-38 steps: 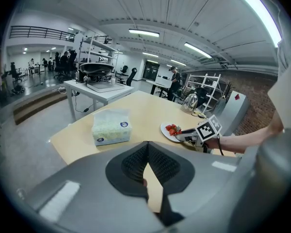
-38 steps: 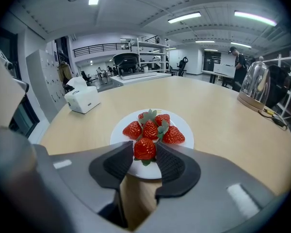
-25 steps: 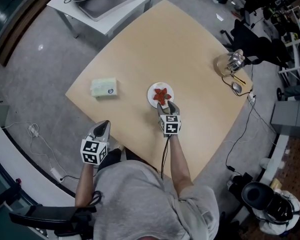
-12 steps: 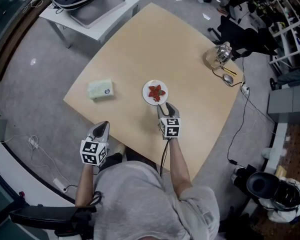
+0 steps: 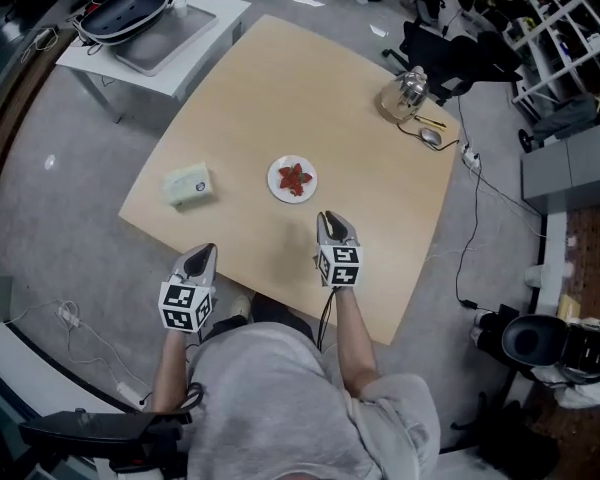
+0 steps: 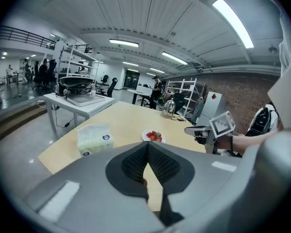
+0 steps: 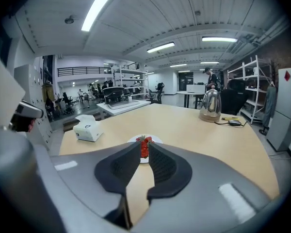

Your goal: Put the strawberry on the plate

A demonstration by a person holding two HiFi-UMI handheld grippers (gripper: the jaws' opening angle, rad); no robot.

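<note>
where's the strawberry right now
In the head view the strawberry lies on the white plate near the middle of the table, with the tissue box to its left and the kettle far off at upper right.

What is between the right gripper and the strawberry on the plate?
Just bare table and the plate's own rim, seen in the head view. The right gripper's fingers have just been closing, with nothing between them.

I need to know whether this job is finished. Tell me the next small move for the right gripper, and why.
Probably nothing more at the plate. The strawberry already lies on the plate, and the right gripper hangs apart from it on the near side; its jaws have just been closing, with nothing between them. I would draw that gripper a little farther from the plate and stop there.
</note>
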